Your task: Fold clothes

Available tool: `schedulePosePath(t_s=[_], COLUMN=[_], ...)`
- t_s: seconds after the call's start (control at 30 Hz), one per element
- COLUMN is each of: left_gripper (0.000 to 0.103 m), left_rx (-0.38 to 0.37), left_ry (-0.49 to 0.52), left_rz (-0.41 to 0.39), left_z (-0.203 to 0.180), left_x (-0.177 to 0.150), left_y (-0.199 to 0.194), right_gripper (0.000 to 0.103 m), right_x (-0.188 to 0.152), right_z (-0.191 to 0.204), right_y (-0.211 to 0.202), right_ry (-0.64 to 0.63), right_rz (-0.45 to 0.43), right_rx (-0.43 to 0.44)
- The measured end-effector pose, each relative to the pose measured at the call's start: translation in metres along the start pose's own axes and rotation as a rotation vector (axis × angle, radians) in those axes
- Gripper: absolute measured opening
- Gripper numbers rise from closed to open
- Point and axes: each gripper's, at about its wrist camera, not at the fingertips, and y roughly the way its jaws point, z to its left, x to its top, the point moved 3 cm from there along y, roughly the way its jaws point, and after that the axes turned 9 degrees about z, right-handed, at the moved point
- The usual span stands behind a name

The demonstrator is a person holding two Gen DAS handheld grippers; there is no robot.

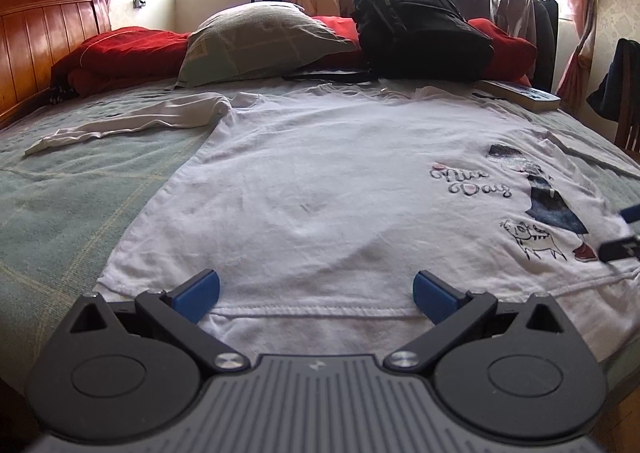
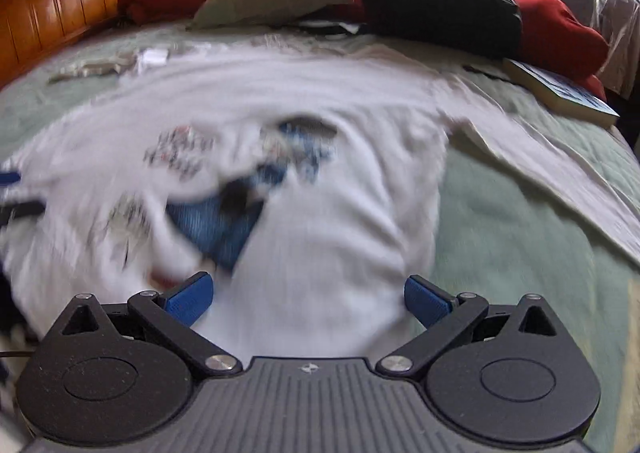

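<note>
The bed wore a pale green cover. On it lay a white shirt, a pillow, red bedding, a black backpack and a book.

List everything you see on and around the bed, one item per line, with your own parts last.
shirt: one, white, long-sleeved with a printed picture, spread flat across the bed
bed cover: one, pale green, under the shirt
pillow: one, grey-green, at the far side of the bed
red bedding: bunched, red, behind the pillow and backpack
backpack: one, black, on the bed right of the pillow
book: one, blue cover, far right of the bed beside the shirt
headboard: one, reddish wood, far left
hanging clothes: several, mixed colours, on a rail by the window
left claw: black with blue pads, open over the shirt hem
right claw: black with blue pads, open above the shirt; view blurred
</note>
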Motion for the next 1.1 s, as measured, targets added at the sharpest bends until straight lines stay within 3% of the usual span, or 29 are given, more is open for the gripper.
schedulePosePath(t_s=[0.2,0.37,0.47,0.57,0.73,0.87,0.97,1.1], left_gripper=[0.102,0.102,0.102,0.102,0.102,0.102,0.102,0.102], left_rx=[0.015,0.022,0.029,0.033,0.032,0.028,0.027,0.026], left_ry=[0.001,0.000,0.001,0.006,0.011,0.010,0.010,0.011], left_rz=[0.005,0.001,0.004,0.007,0.005,0.002,0.002,0.001], left_z=[-0.004,-0.004,-0.005,-0.008,-0.009,-0.009,-0.009,-0.009], left_x=[-0.001,-0.003,-0.002,-0.002,-0.003,-0.004,-0.004,-0.004], left_y=[-0.001,-0.003,-0.001,-0.001,-0.002,-0.003,-0.003,-0.003], right_gripper=[0.103,0.103,0.103,0.103,0.103,0.103,0.103,0.103], right_x=[0.006,-0.010,-0.034,-0.044,-0.026,-0.028,-0.040,-0.052], right_z=[0.028,0.033,0.005,-0.017,-0.006,-0.010,-0.024,-0.033], right_y=[-0.016,-0.004,-0.017,-0.038,-0.045,-0.021,-0.015,-0.035], right_ry=[0.002,-0.031,0.089,0.232,0.211,0.227,0.318,0.387], right_rz=[-0.125,-0.100,-0.092,-0.148,-0.235,-0.187,-0.156,-0.098], right_rx=[0.051,-0.021,-0.057,-0.053,0.102,0.089,0.218,0.457])
